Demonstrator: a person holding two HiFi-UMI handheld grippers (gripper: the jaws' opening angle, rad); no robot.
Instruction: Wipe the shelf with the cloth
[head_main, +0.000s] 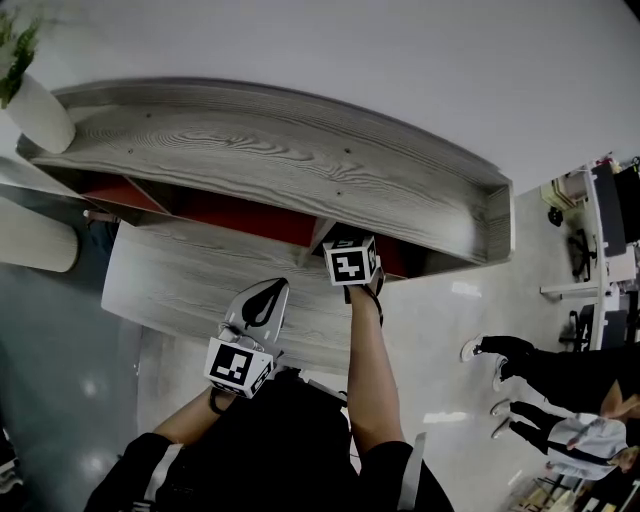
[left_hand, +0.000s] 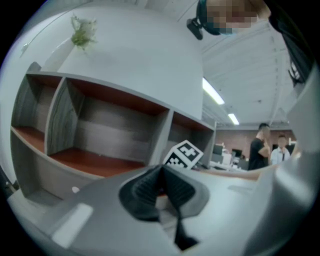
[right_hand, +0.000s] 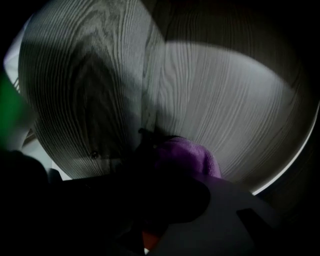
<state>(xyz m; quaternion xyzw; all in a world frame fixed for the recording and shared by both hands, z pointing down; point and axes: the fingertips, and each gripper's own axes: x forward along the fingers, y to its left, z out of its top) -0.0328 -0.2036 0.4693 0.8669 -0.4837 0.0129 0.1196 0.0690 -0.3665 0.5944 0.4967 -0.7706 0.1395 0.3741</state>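
L tool (left_hand: 161, 174) hangs nearest the body, low in front of the shelf and not touching it. Its black ribbed pads (left_hand: 144, 190) are pressed together w/ nothing btwn them, set in a smooth grey shell.

R tool (right_hand: 152, 144) is farther out on a straight arm, nose inside a shelf compartment under the top board. Its marker cube (head_main: 350, 262) sits just at the opening. Its jaws are clamped on the cloth (right_hand: 189, 154), a soft, nubby purple wad bunched at the tips. Cloth lies against the grey wood-grain wall inside, near the corner where two panels meet. It's dim in there, so the exact contact spot can't be made out.

Shelf (head_main: 300, 165) is a long curved unit in grey laminate w/ strong streaky grain. It has a raised lip round the top, red-brown floors in the open bays and thin upright dividers. At the top's far left end stands a rounded white pot (head_main: 40, 115) w/ a green plant (head_main: 12, 48).

Beyond is a glossy pale floor (head_main: 460, 290). People (head_main: 545, 375) stand off to the right, well apart from the shelf.
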